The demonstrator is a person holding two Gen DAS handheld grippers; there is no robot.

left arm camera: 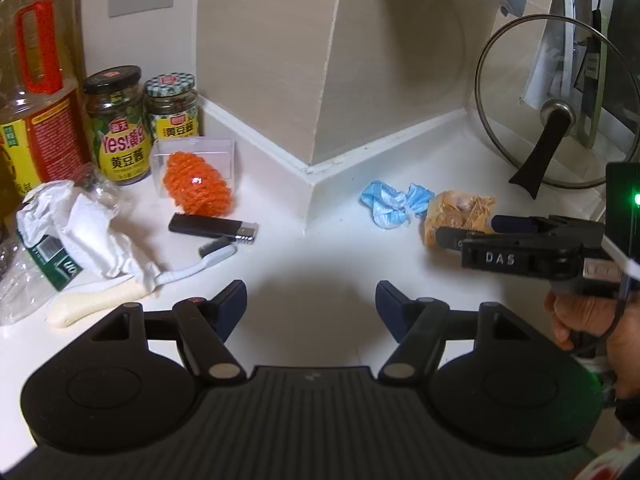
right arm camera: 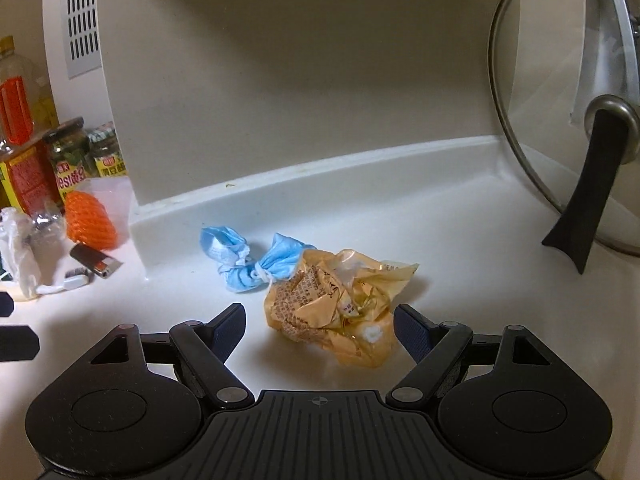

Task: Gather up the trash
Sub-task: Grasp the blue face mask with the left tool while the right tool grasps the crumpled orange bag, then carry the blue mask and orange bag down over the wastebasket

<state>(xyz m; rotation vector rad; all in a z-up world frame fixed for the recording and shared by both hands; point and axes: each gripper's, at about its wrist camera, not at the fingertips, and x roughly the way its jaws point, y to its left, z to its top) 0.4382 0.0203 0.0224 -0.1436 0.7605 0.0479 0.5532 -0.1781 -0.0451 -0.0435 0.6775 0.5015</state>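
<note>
On a white counter (right arm camera: 460, 216) in a kitchen corner, a crumpled yellow wrapper (right arm camera: 336, 304) lies just beside a balled blue mask (right arm camera: 256, 260), the two touching at the mask's right end. The right gripper (right arm camera: 320, 320) hangs low over the wrapper with its jaws wide apart: the wrapper sits between them, close against the right finger and apart from the left, and the pads do not press on it. In the left wrist view the same gripper (left arm camera: 464, 232) reaches in from the right, held by a hand (left arm camera: 592, 320), its tips at the wrapper (left arm camera: 456, 212).

The left gripper (left arm camera: 312, 300) is also open, over bare counter, with nothing between its fingers. Left of it lie a white tissue (left arm camera: 88, 232) draped on a clear plastic bottle (left arm camera: 28, 276), a toothbrush (left arm camera: 196, 260), a black lighter (left arm camera: 212, 228) and an orange mesh ball (left arm camera: 198, 184). Two sauce jars (left arm camera: 120, 124) and an oil bottle (left arm camera: 36, 80) stand behind. A glass lid (right arm camera: 568, 112) leans against the wall at right
</note>
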